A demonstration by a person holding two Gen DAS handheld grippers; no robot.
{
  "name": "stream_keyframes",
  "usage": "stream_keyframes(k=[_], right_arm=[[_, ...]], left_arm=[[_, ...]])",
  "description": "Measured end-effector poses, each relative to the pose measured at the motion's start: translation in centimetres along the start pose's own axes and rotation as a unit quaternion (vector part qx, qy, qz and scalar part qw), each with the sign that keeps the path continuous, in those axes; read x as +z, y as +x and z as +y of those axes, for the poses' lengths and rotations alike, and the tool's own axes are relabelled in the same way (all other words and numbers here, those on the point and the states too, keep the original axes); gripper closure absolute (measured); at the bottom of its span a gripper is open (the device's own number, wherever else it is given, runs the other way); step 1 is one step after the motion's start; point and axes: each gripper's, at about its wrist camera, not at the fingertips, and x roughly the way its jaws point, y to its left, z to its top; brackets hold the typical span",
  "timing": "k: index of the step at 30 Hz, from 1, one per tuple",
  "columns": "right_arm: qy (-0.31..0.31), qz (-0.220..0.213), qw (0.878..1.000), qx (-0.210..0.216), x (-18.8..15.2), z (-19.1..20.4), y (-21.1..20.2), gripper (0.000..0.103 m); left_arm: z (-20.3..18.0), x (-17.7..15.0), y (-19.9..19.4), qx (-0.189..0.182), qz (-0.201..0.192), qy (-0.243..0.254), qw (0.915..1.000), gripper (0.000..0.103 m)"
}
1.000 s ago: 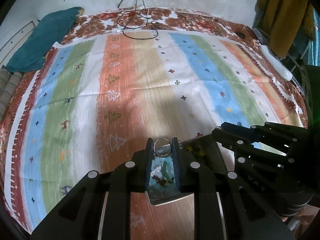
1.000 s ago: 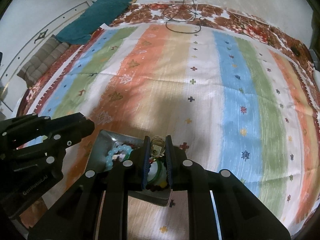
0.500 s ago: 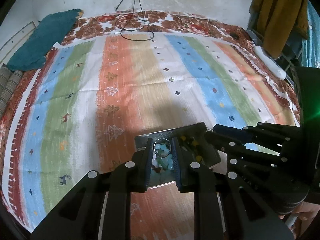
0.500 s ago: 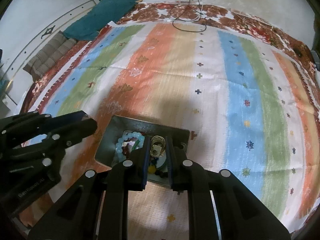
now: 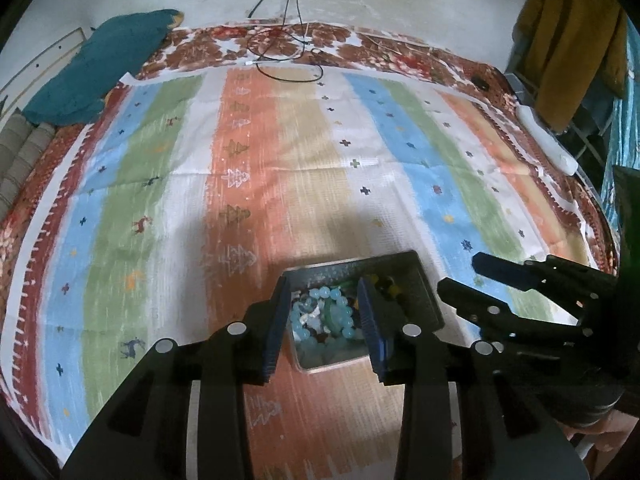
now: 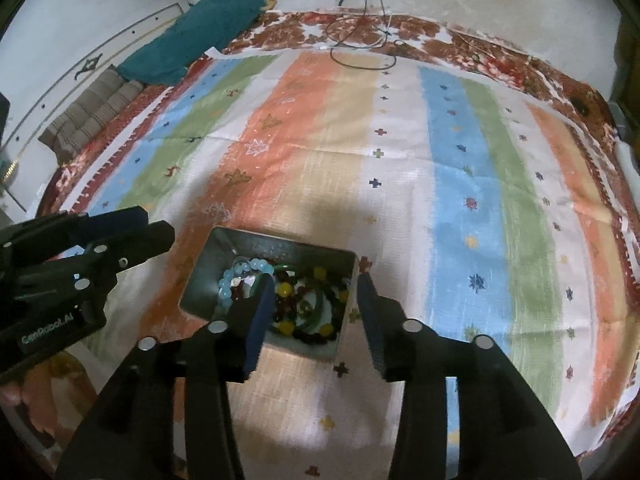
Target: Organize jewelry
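Metal tray (image 5: 424, 300), dark grey, rectangular, shallow w/ raised walls; sits on striped cloth (image 5: 280, 168) at lower centre of both frames. Inside, a heap of jewelry: pale-blue bead bracelet (image 6: 244, 270) on tray's left part in right-wrist view, green bangle (image 6: 320, 312) curving through the middle, yellow beads (image 6: 285, 289) and dark red/brown beads mixed among them. In left-wrist view same heap reads as pale-blue beads (image 5: 320, 312) plus a bit of green, blurred; small items can't be told apart.

Left claw (image 5: 325, 320): fingers spread apart, nothing between them, tips straddling near-left end of tray. Right claw (image 6: 314, 314): also spread wide, holding nothing; left finger (image 6: 260, 320) overlaps the bead heap, right finger just outside tray's right wall. Contact w/ beads — can't tell.

Each claw shows in the other's view: right one at lower right of left-wrist frame, left one at lower left of right-wrist frame.

Cloth: orange, beige, white, blue, green stripes, small cross and tree motifs. Teal pillow (image 5: 100, 72) upper left; black cable (image 5: 288, 52) top centre; mustard garment (image 5: 572, 40) upper right.
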Motion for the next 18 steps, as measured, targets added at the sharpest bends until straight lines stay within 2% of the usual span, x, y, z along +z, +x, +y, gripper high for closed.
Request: stream_keyframes(k=[4,13,18], right_arm=[[0.000,-0.017,1.000,-0.007,-0.7,-0.3,-1.6,0.054],[0.000,-0.040,0.999,0.014,-2.1,-0.5,-3.8,0.040],[-0.005,-0.056,0.998,0.024,-2.9,-0.3,-5.0,0.029]], left_arm=[[-0.1,-1.1,-1.2,-0.011,-0.004,0.007,0.9999,0.061],[0.0,-4.2,-4.0,-0.015,-0.023,0.018,0.9995,0.044],[-0.5,-5.2,-5.2,-0.017,-0.043,0.027,0.9986,0.035]])
